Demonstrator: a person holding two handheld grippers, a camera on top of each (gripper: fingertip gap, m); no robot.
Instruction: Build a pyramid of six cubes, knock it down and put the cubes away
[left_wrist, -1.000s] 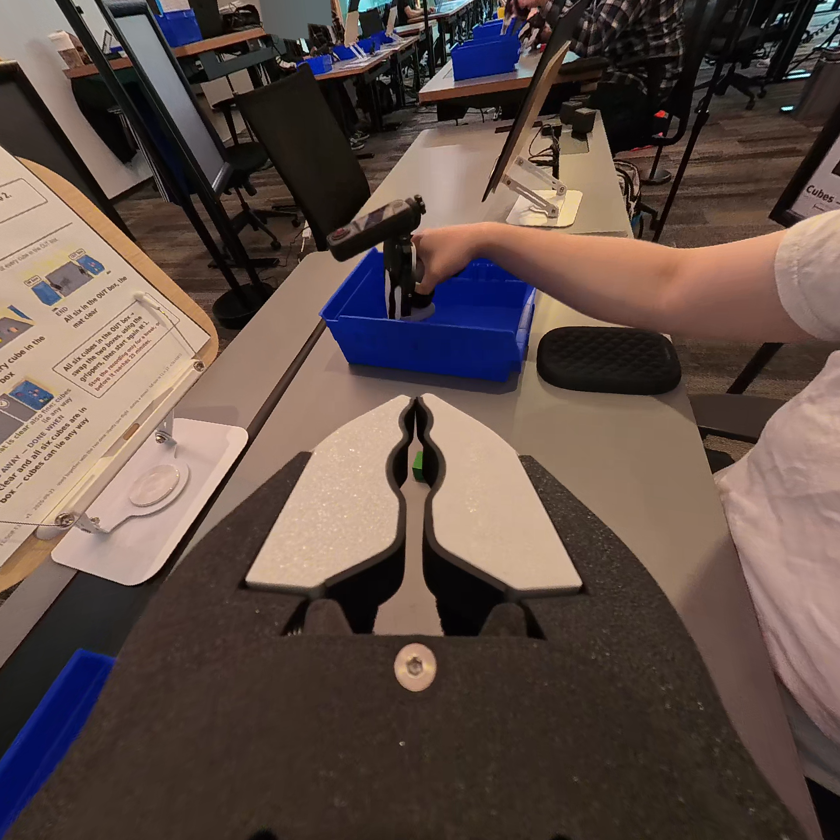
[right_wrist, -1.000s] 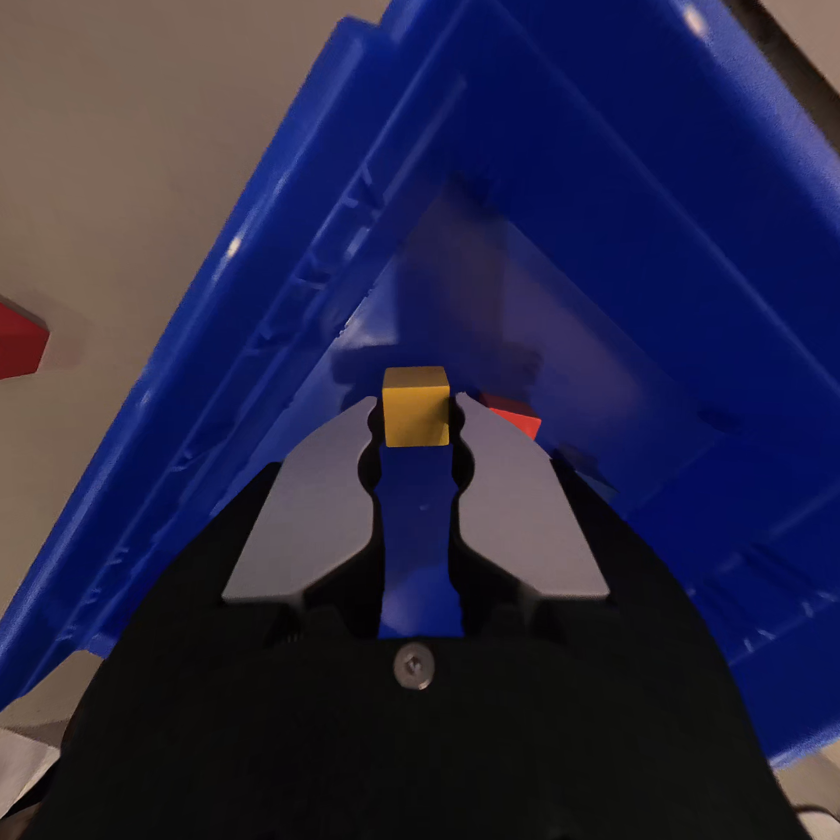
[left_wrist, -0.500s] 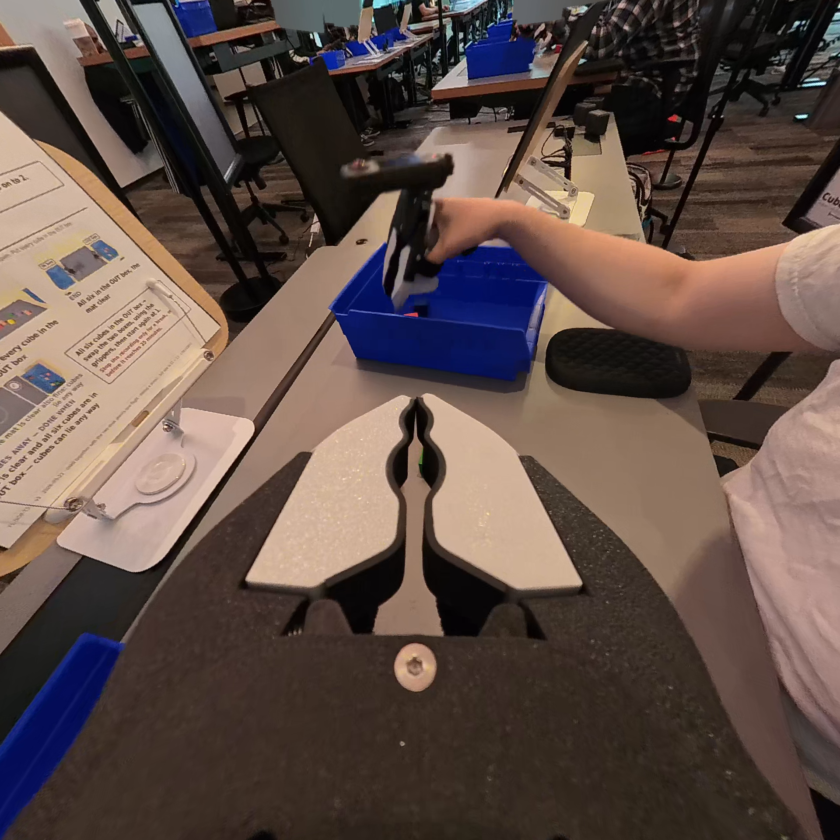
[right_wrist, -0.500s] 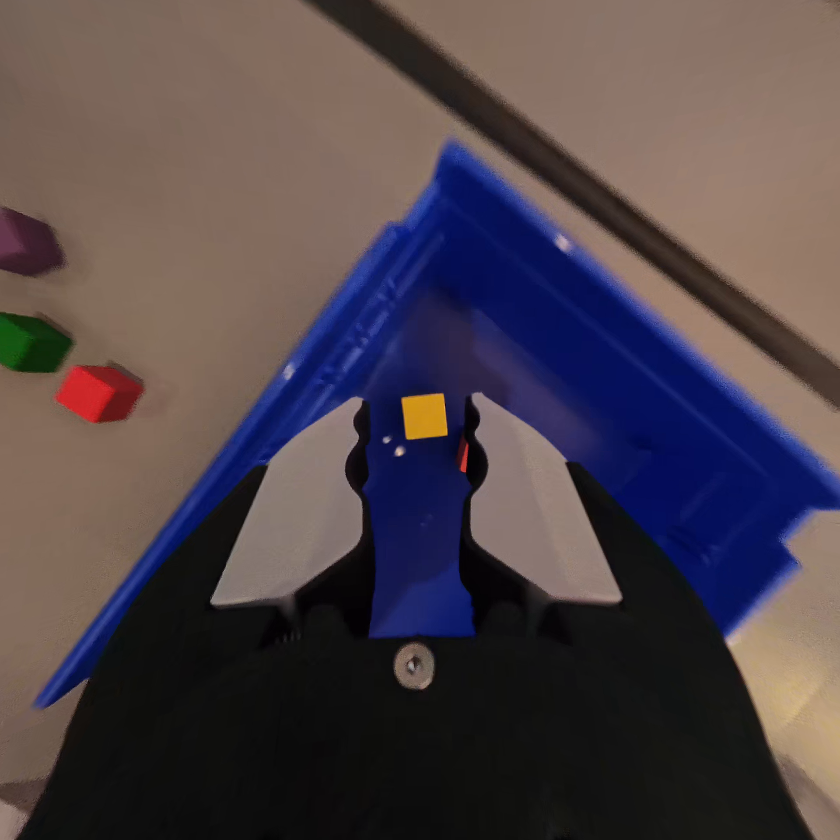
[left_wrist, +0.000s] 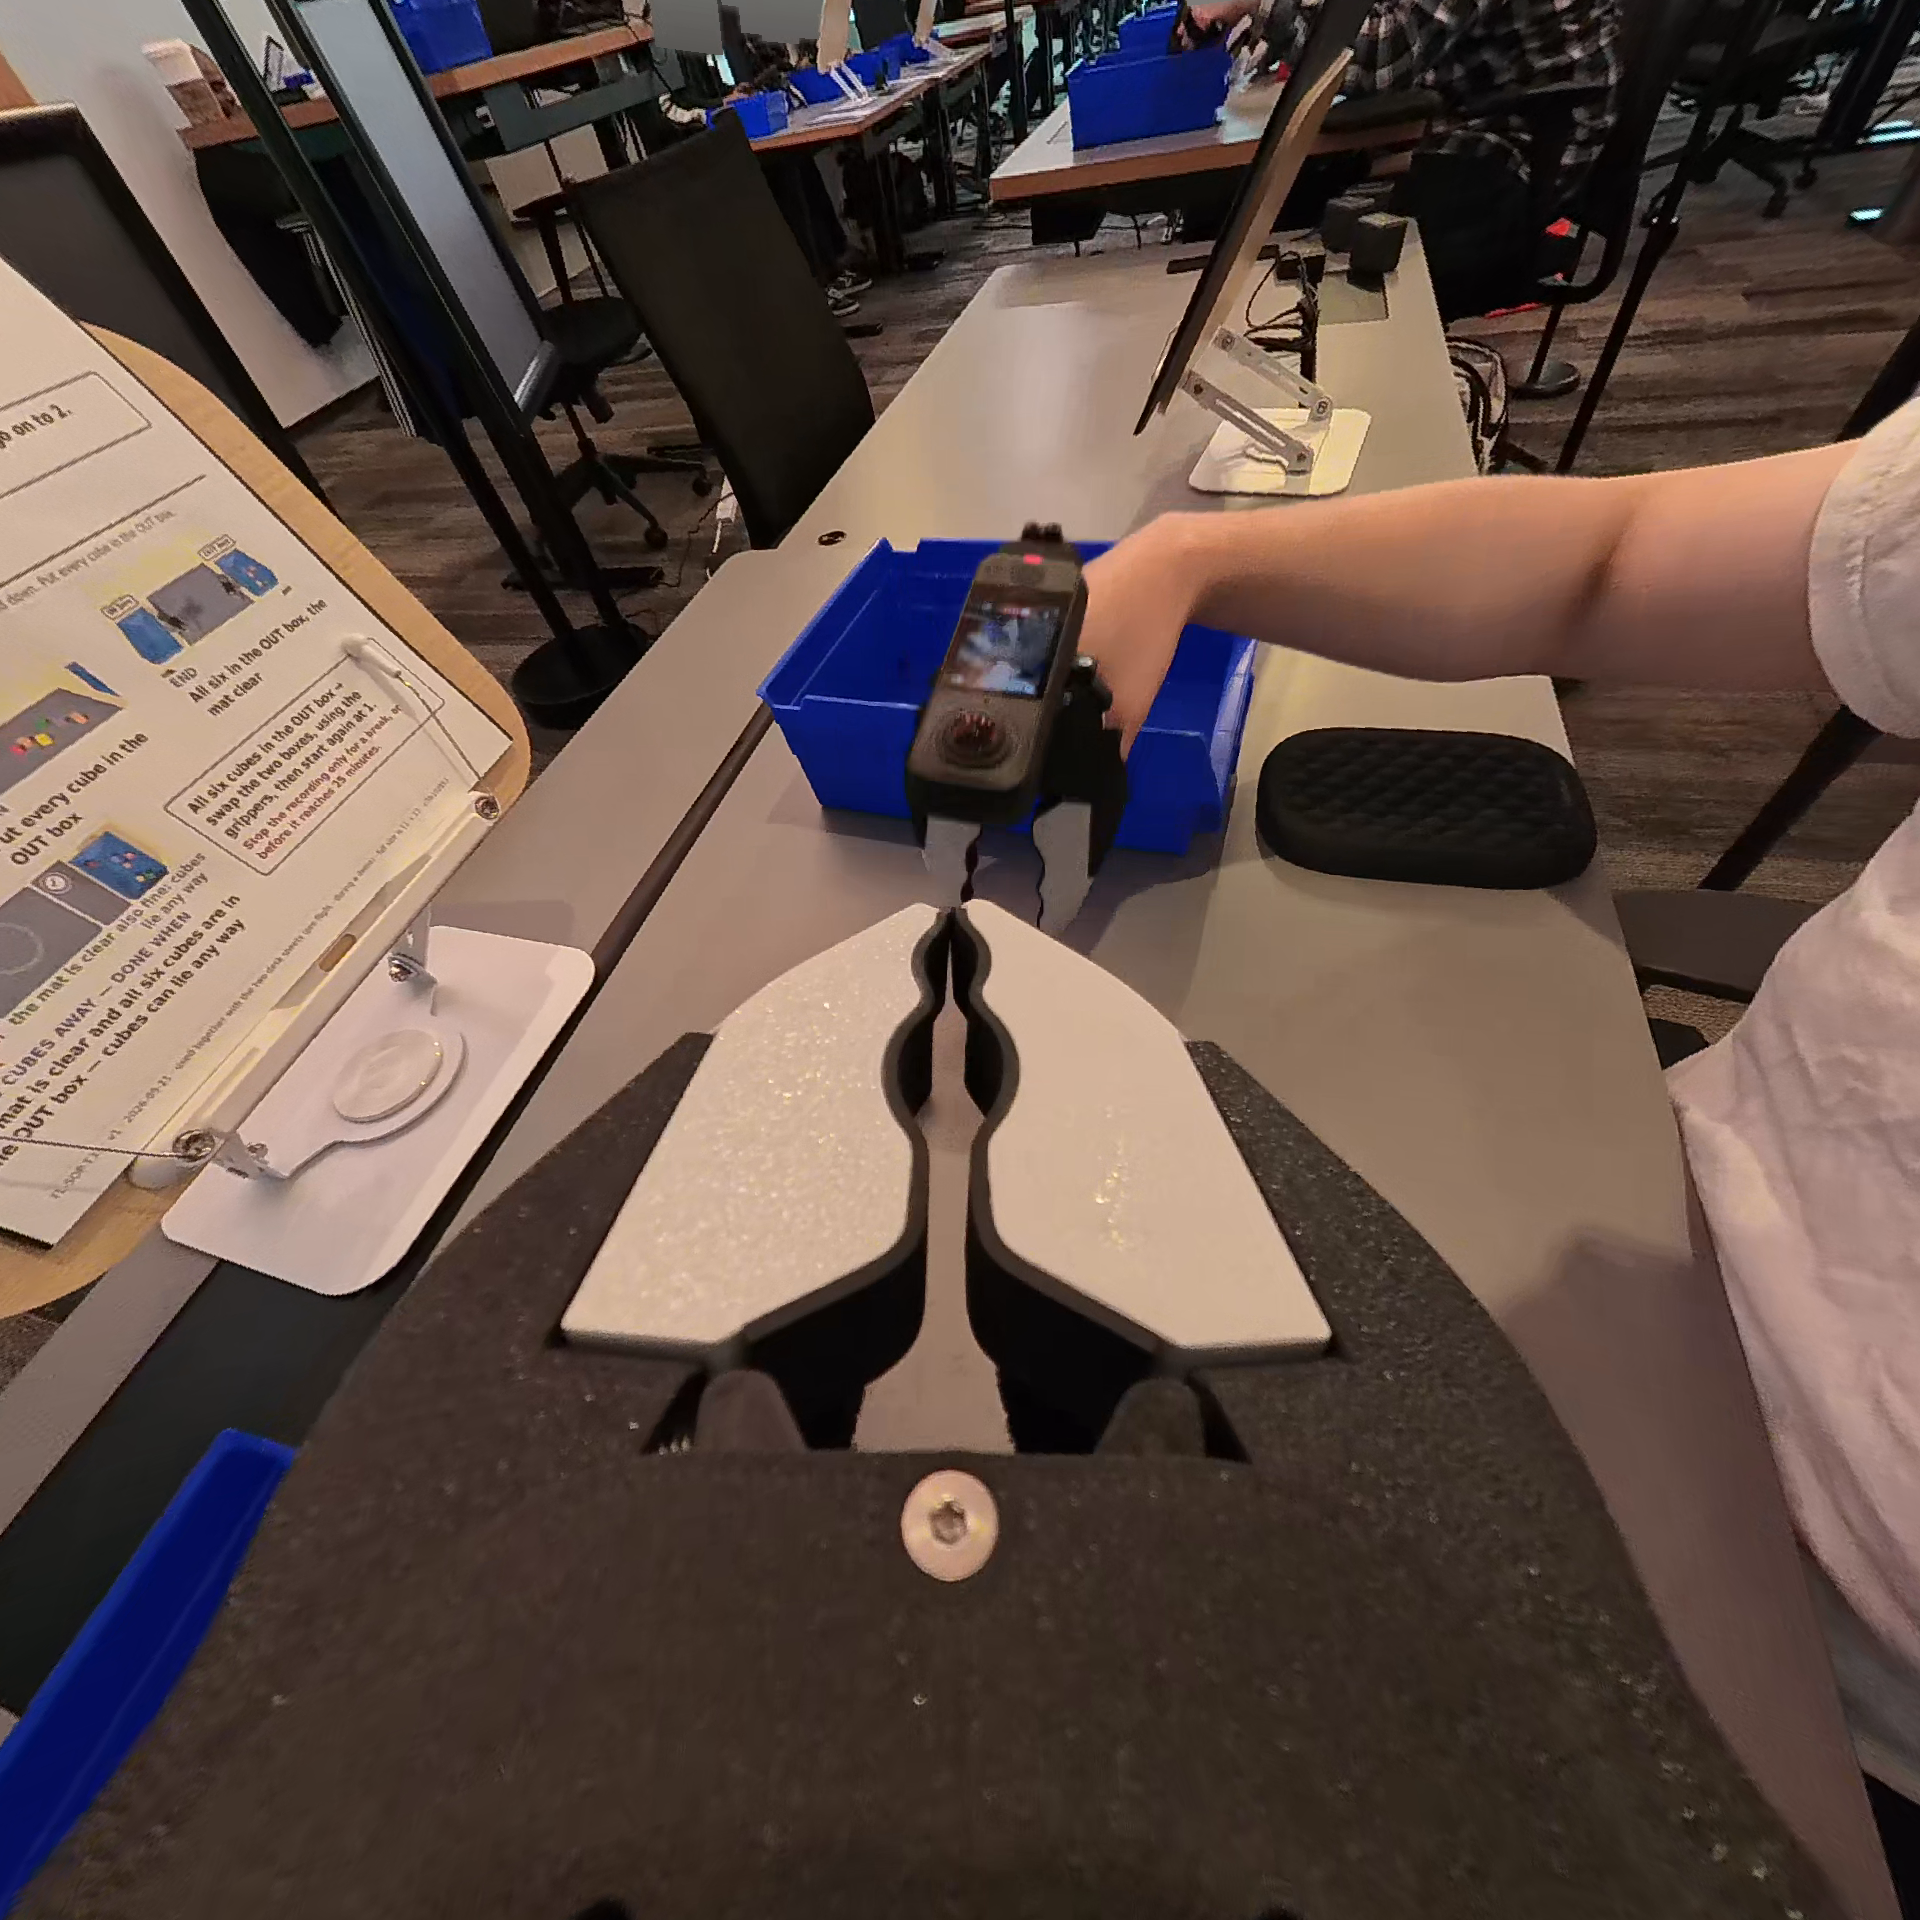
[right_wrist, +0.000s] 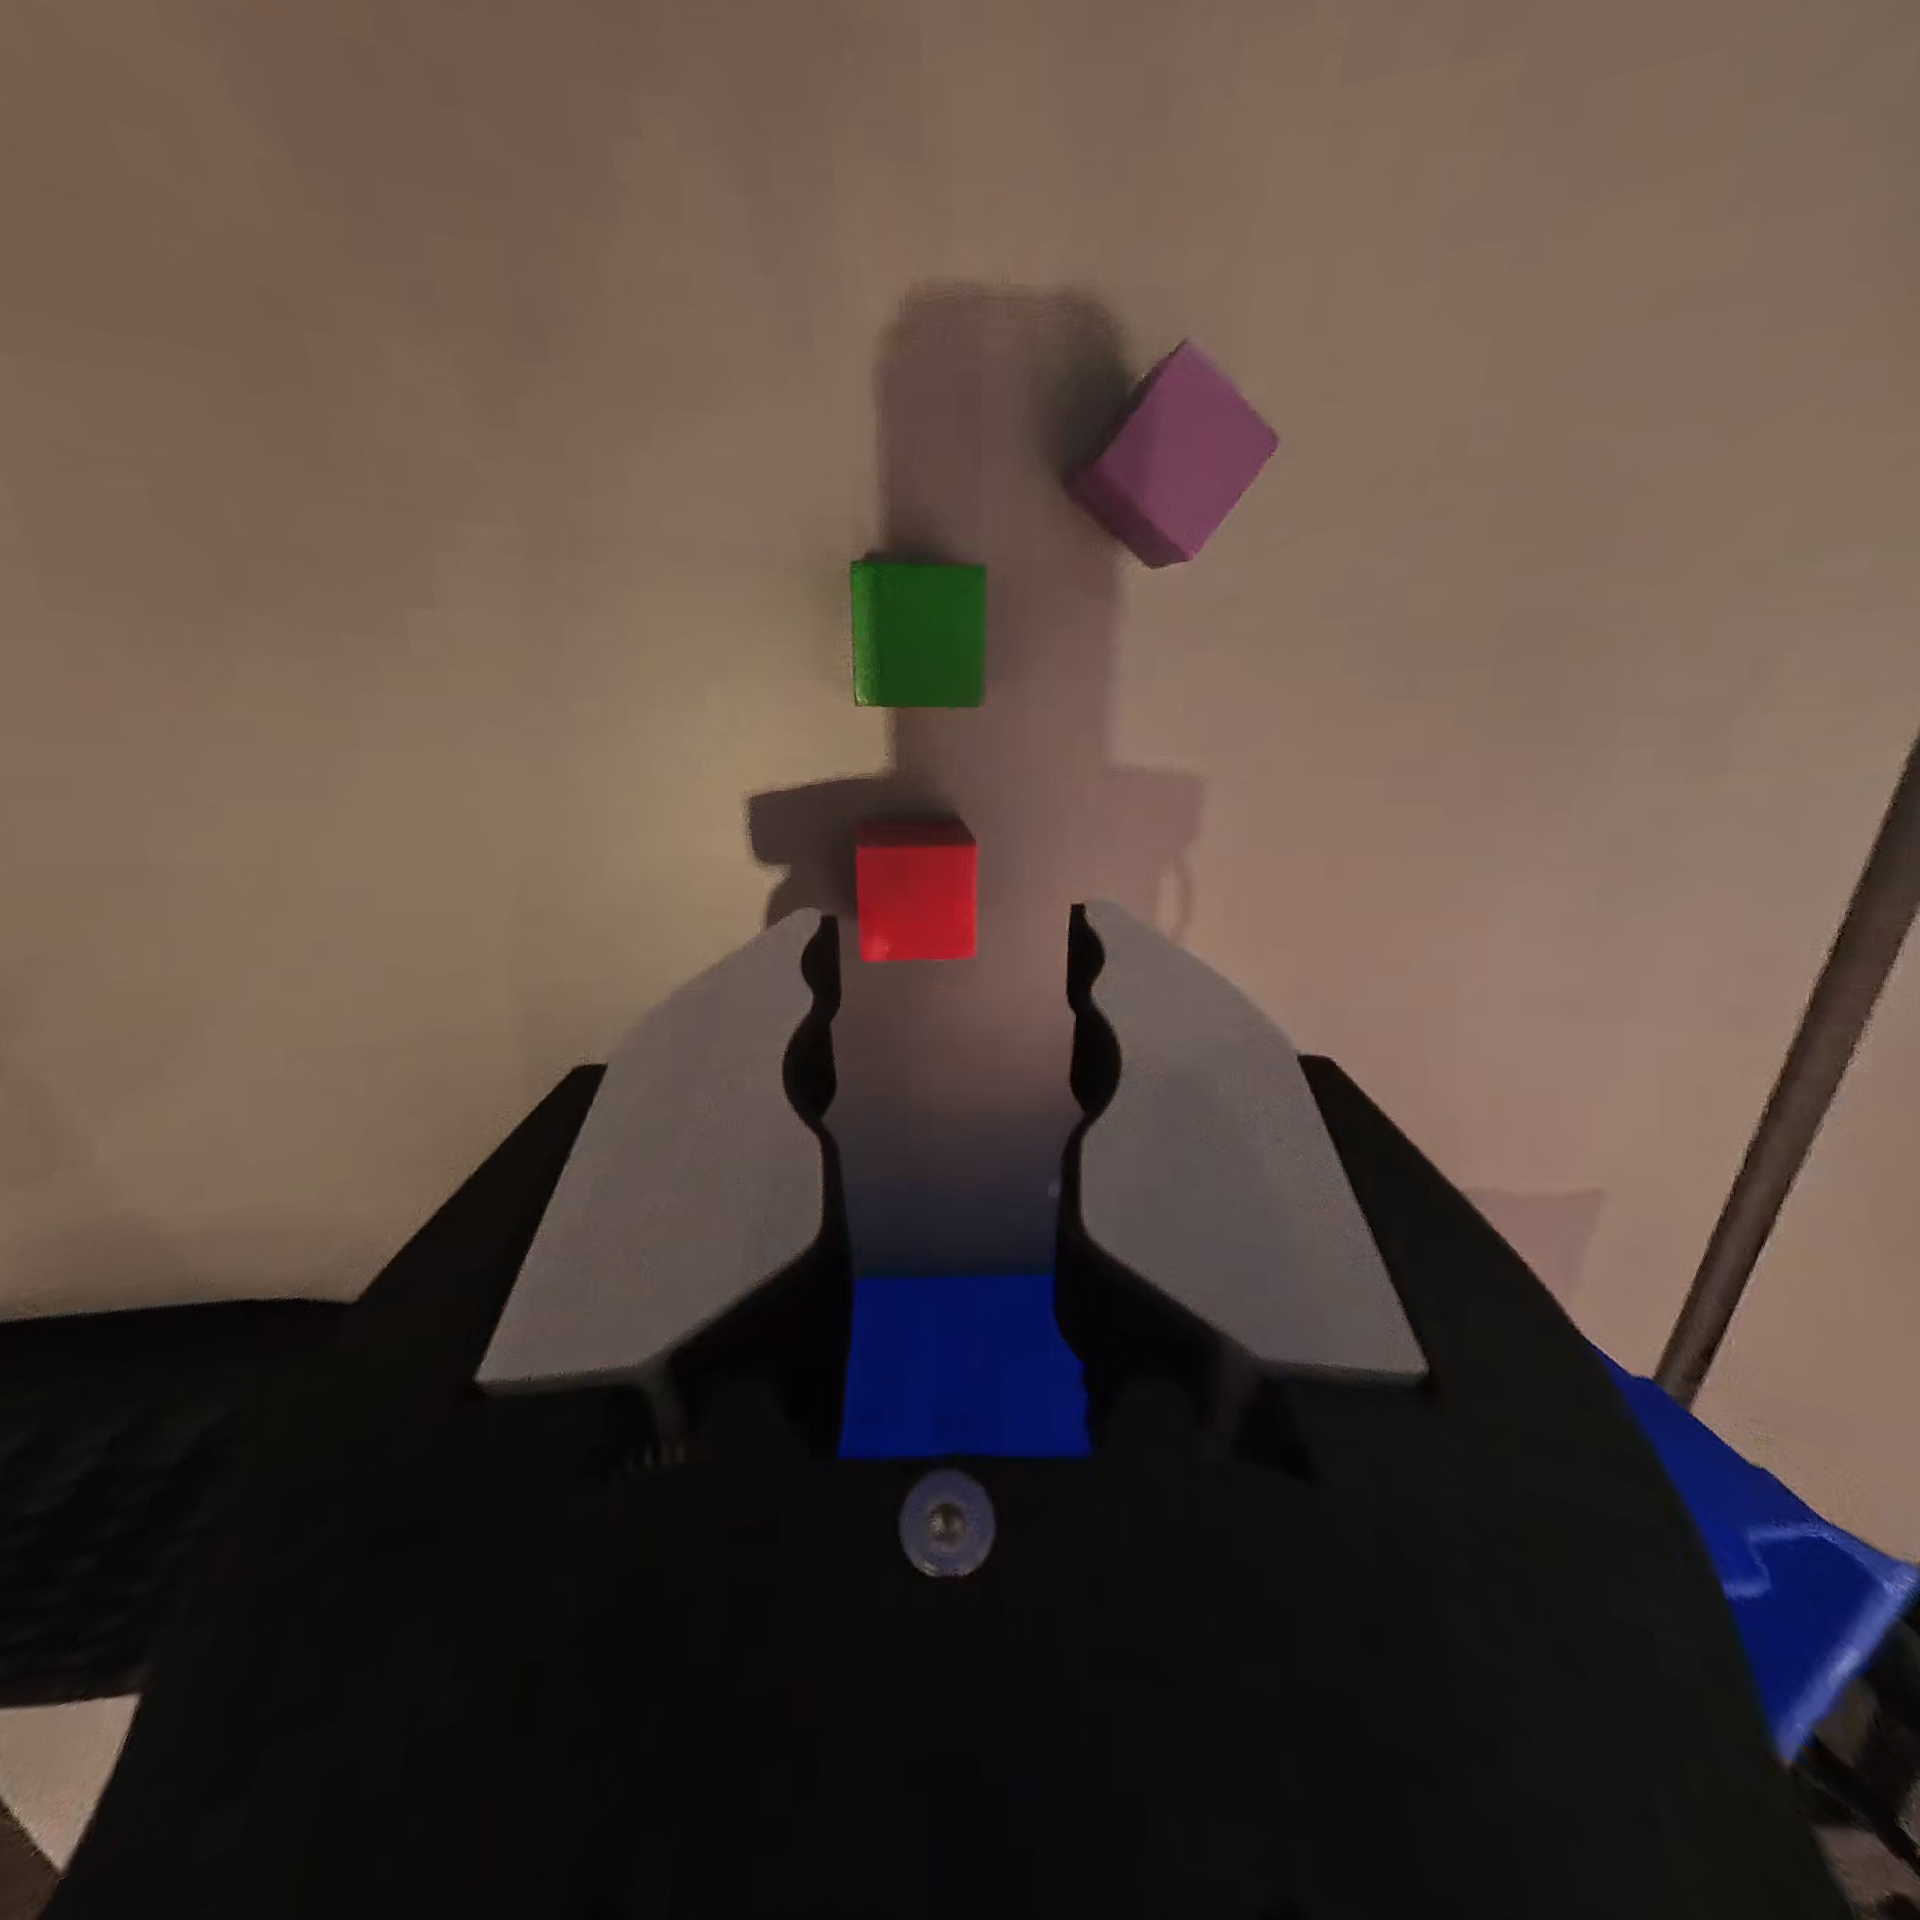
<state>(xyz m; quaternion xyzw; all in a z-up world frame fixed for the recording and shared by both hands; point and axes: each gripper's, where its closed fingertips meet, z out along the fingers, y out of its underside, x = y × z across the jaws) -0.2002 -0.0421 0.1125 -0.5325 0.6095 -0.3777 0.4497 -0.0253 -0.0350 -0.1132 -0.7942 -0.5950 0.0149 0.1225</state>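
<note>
The yellow cube that was pinched by the right gripper (right_wrist: 948, 914) 1 s ago is no longer held; it was let go inside the blue bin (left_wrist: 873, 717), where a red one already lay, and neither is seen now. The right gripper has since been swung out of the bin and is pointed down at the grey table (right_wrist: 416, 416), its jaws spread wide and empty. The red cube (right_wrist: 916, 889) is framed just ahead of the fingertips, nearer the left one; the green cube (right_wrist: 918, 634) lies beyond it, apart, and the purple cube (right_wrist: 1179, 449) sits further off, turned diagonally. The putting-away is judged to be partly done, with at least 3 cubes left on the table.

The left gripper (left_wrist: 951, 914) is held back with its jaws pressed together, nothing seen between them. The cubes are small, matte and sharp-edged. The bin is glossy moulded plastic. The finger pads (left_wrist: 769, 1132) are pale, speckled and scalloped on the inner edge, set in black foam-like bodies.
</note>
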